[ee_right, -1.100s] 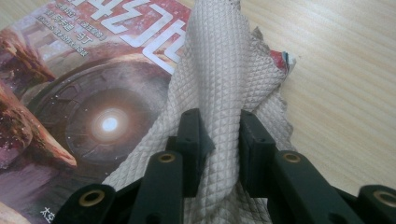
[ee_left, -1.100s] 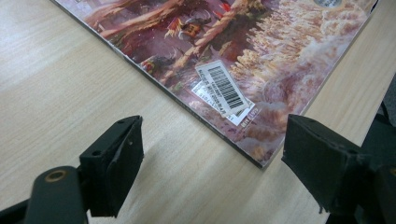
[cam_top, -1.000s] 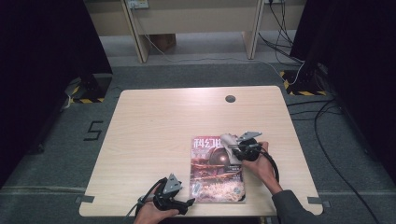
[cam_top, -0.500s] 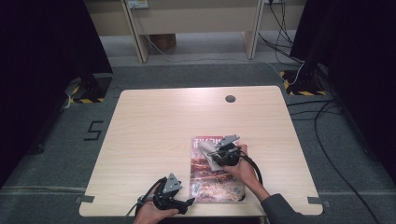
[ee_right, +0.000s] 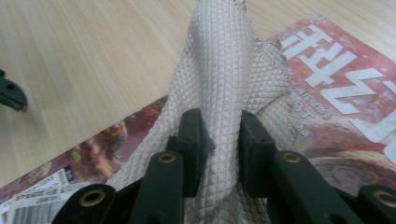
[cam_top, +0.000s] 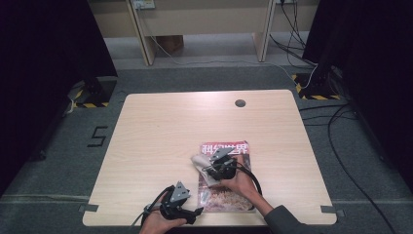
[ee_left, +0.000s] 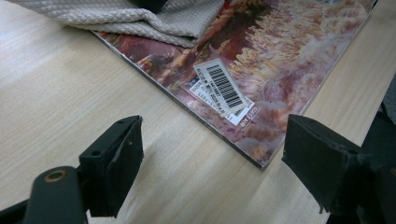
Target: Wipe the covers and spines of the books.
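We see a pale beige cloth (ee_right: 224,88) with a fine quilted diamond weave, bunched into a soft ridge. It lies on the magazine (cam_top: 227,183), whose glossy reddish cover carries large white characters at the top and a barcode sticker (ee_left: 224,86) near one lower corner (the corner nearest the left gripper). The magazine rests flat on the light wooden table (cam_top: 160,131), toward its near edge.

In the right gripper view, the right gripper (ee_right: 219,140) has its two black jaws pinched on a fold of the cloth, which rises between them and spills forward onto the cover; the jaws are clamped on the fabric with the ridge filling the narrow gap.

The left gripper (ee_left: 210,158) holds its jaws wide apart with nothing between them, low over the bare table just beside the magazine's corner, the cloth's edge lying farther off beyond them.
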